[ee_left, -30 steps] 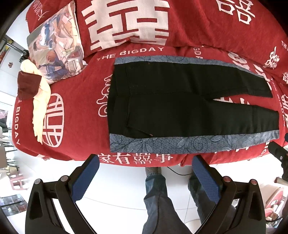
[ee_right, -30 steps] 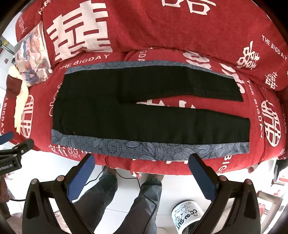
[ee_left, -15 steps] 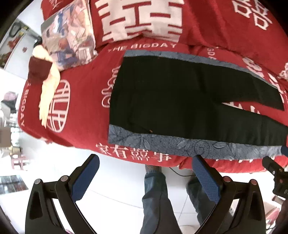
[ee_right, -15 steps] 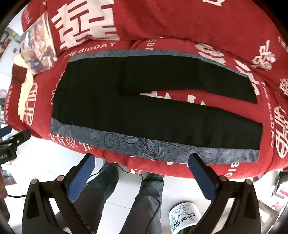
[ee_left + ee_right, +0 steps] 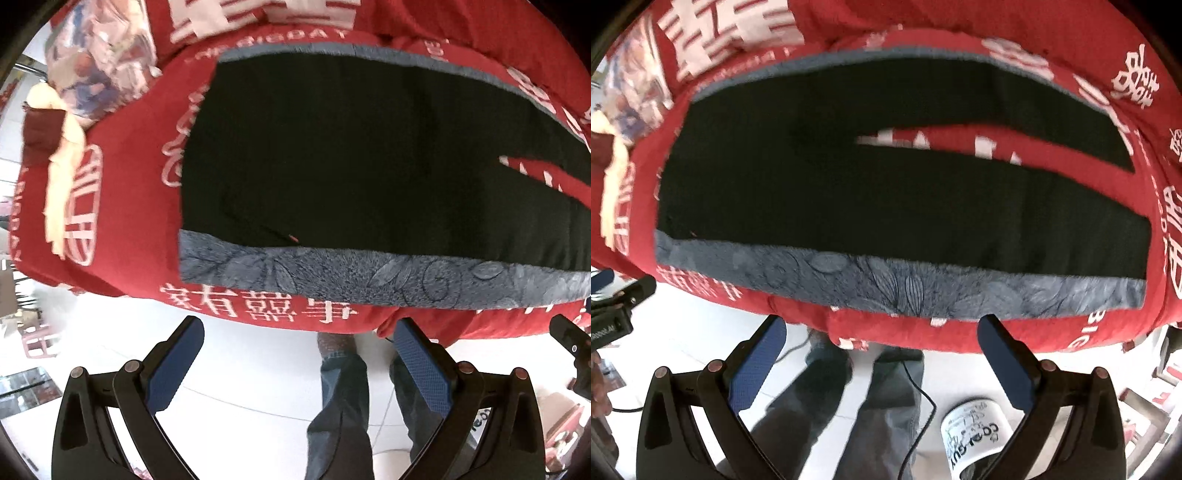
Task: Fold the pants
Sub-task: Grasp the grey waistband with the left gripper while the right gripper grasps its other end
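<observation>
Black pants (image 5: 351, 155) with a grey-blue floral side stripe (image 5: 351, 273) lie flat on a red sofa cover, waist to the left, legs running right. In the right wrist view the pants (image 5: 886, 206) show both legs spread in a narrow V, and the floral stripe (image 5: 905, 284) runs along the near edge. My left gripper (image 5: 299, 328) is open, just short of the sofa's front edge near the waist end. My right gripper (image 5: 882, 328) is open too, below the near leg's stripe. Neither touches the cloth.
A printed cushion (image 5: 99, 55) and a cream and maroon cloth (image 5: 55, 155) lie at the sofa's left end. A person's jeans-clad legs (image 5: 343, 406) stand on white floor below. A white printed bucket (image 5: 975, 439) sits on the floor at the right.
Both grippers have moved closer to the sofa, so the pants fill more of each view. Both stay open and hold nothing.
</observation>
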Action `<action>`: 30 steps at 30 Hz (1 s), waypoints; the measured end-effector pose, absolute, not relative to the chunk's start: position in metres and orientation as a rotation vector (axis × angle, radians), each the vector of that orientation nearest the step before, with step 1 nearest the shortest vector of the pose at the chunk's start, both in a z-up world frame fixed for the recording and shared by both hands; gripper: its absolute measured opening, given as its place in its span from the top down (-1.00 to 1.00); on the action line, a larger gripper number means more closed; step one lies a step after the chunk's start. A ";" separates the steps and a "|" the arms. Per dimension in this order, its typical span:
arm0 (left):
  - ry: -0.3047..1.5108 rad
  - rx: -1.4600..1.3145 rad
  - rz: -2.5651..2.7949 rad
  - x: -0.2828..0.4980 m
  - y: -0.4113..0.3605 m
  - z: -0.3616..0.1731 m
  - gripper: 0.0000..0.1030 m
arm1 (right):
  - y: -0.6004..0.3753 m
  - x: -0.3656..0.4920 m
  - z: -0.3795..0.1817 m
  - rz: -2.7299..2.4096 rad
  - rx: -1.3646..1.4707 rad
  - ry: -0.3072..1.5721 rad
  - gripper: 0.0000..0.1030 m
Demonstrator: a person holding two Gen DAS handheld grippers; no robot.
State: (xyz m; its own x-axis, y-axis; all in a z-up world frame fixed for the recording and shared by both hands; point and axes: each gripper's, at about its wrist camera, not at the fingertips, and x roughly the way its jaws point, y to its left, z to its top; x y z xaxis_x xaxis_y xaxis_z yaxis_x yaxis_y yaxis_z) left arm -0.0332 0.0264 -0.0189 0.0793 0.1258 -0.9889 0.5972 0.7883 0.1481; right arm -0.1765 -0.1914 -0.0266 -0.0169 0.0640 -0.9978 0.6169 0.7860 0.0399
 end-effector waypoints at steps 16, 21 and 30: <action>1.628 -0.113 -0.599 0.013 0.120 -0.119 -1.00 | -0.155 -0.200 -0.168 -0.055 1.460 1.152 -0.23; 1.581 -0.239 -0.582 0.031 0.121 -0.128 -1.00 | -0.173 -0.190 -0.180 -0.083 1.545 1.001 -0.23; 1.567 -0.280 -0.510 0.046 0.112 -0.131 -0.76 | -0.177 -0.180 -0.167 -0.074 1.534 0.975 -0.23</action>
State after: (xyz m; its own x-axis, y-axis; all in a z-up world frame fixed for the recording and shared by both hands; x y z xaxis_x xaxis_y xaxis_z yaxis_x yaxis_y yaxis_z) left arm 0.0461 0.1122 -0.1305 -0.0701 -0.4761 -0.8766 0.1306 0.8668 -0.4813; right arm -0.1802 -0.1771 -0.1668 0.6399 0.5238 -0.5622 0.6027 0.1117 0.7901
